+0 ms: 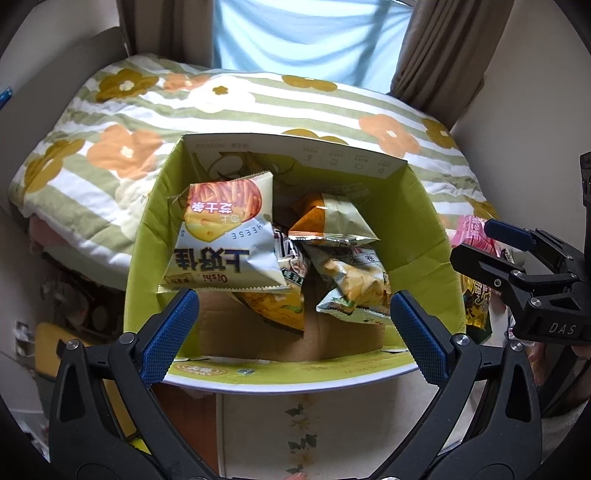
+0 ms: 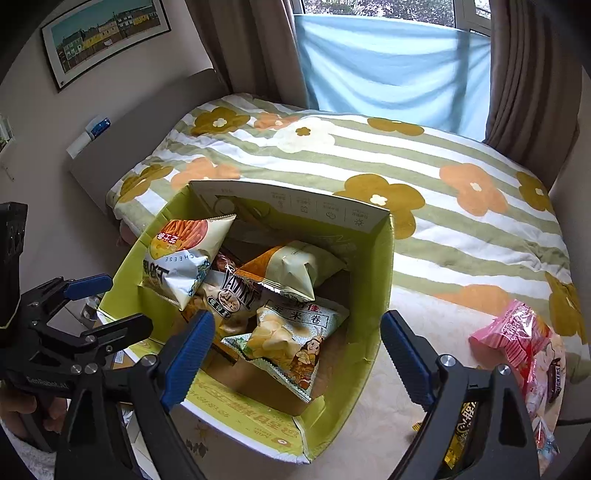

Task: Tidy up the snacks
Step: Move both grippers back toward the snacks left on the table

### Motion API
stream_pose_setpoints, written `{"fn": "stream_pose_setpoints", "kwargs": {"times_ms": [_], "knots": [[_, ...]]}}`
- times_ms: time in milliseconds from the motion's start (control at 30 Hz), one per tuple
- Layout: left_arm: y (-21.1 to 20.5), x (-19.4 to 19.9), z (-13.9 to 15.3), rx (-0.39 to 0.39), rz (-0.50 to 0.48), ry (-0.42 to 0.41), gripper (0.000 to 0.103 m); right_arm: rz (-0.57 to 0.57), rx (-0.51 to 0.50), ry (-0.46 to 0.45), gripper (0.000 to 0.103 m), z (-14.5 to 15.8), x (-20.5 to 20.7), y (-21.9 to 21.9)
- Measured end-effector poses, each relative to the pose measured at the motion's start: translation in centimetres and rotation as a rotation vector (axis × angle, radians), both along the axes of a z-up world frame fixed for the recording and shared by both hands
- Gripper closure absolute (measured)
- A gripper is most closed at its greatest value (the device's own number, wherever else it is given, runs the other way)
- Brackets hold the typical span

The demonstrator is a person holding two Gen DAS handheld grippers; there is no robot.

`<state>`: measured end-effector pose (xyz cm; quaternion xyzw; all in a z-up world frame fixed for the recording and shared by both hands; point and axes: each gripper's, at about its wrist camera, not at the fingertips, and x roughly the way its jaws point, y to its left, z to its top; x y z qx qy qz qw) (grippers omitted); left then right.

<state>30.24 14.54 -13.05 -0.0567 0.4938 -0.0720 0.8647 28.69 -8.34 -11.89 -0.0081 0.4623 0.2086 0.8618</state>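
Bedside, pink snack bag [image 2: 519, 328] (loose) flanks green box [image 2: 373, 295].

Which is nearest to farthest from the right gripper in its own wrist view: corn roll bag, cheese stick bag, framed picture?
From the right gripper:
1. Corn roll bag, in the box, between its fingers.
2. Cheese stick bag, box's far left.
3. Framed picture, on the wall.

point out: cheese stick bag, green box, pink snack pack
cheese stick bag [image 1: 221, 251], left wrist view, middle of its front.
green box [image 2: 373, 280], right wrist view, inner right wall.
pink snack pack [image 2: 517, 328], right wrist view, upper wrapper.
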Motion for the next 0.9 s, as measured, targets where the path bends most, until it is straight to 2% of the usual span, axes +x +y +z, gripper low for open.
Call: {"fn": "stream_pose_setpoints", "kwargs": {"times_ms": [333,633,900], "knots": [[-5.0,-0.3,0.6,-0.03,-0.172,-0.016,0.0,-0.193,-0.019,-0.016,0.014,1.3,-4.0,-4.9],[-12.9,-2.5,0.9,-0.038,-0.352,-0.029,0.0,-0.383,-0.034,-0.019,0.014,2.0,-8.5,-13.2],[-20.8,-6.5,0.0,-0.021,-0.405,-0.012,0.0,-0.431,-0.064,0.003,0.014,0.6,-14.1,-22.0]]}}
